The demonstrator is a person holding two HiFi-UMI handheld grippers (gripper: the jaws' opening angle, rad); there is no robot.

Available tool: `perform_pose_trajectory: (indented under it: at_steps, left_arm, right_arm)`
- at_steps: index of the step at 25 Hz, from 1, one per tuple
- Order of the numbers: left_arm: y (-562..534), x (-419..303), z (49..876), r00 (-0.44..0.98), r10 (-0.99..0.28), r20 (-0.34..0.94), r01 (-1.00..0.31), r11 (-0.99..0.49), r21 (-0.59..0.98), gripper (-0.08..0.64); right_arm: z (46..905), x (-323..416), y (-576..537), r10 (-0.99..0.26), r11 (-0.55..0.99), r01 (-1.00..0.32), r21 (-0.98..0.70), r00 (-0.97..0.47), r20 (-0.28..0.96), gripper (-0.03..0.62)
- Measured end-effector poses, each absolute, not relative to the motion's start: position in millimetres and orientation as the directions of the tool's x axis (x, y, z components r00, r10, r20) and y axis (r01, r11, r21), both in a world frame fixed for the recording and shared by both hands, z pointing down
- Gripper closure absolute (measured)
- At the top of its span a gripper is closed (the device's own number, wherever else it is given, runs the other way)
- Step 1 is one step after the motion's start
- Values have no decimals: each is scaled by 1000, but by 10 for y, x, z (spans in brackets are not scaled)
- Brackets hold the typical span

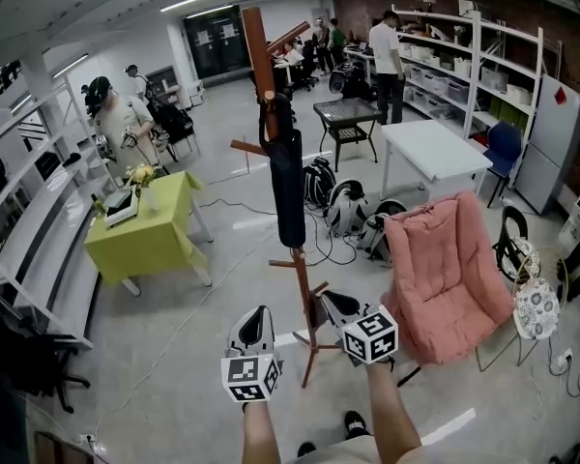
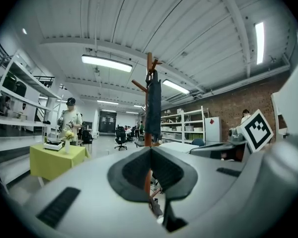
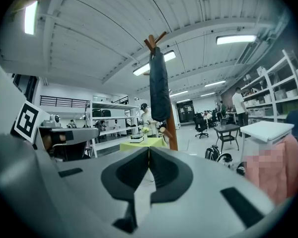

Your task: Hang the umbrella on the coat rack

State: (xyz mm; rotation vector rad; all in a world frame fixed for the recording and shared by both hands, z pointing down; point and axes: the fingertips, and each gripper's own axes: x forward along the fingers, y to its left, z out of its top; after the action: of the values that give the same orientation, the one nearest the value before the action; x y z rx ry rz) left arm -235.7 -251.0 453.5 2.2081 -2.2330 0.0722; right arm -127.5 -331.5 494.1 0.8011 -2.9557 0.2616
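A dark folded umbrella hangs upright from a peg near the top of the brown wooden coat rack, alongside its pole. In the left gripper view the umbrella hangs straight ahead on the rack. The right gripper view shows the same umbrella and pole. My left gripper and right gripper are held side by side low in front of the rack's base, apart from the umbrella. The left gripper is shut with nothing in it, and so is the right gripper.
A yellow-green table stands to the left of the rack and a pink folding chair to the right. Backpacks and cables lie on the floor behind it. A white table, shelving and several people are further back.
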Motion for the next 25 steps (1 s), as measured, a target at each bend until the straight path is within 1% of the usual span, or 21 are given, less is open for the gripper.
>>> perform_pose_trajectory:
  at_steps: [5, 12, 17, 25]
  left_arm:
    - [-2513, -2306, 4523, 11, -1000, 28, -999, -12, -30, 554]
    - [-2541, -2195, 4532, 46, -998, 31, -999, -46, -28, 554]
    - [-2505, -2191, 4518, 24, -1000, 12, -999, -24, -26, 554]
    - [-2531, -2179, 4500, 39, -999, 15, -999, -39, -32, 554]
  right_arm:
    - [4977, -1276, -3317, -499, 845, -514, -149, -857, 128, 588]
    - [4940, -1253, -3322, -505, 842, -518, -152, -855, 117, 588]
    - [4957, -1217, -3288, -508, 840, -520, -154, -854, 111, 588]
    - [4945, -1221, -3310, -515, 835, -526, -159, -850, 108, 587]
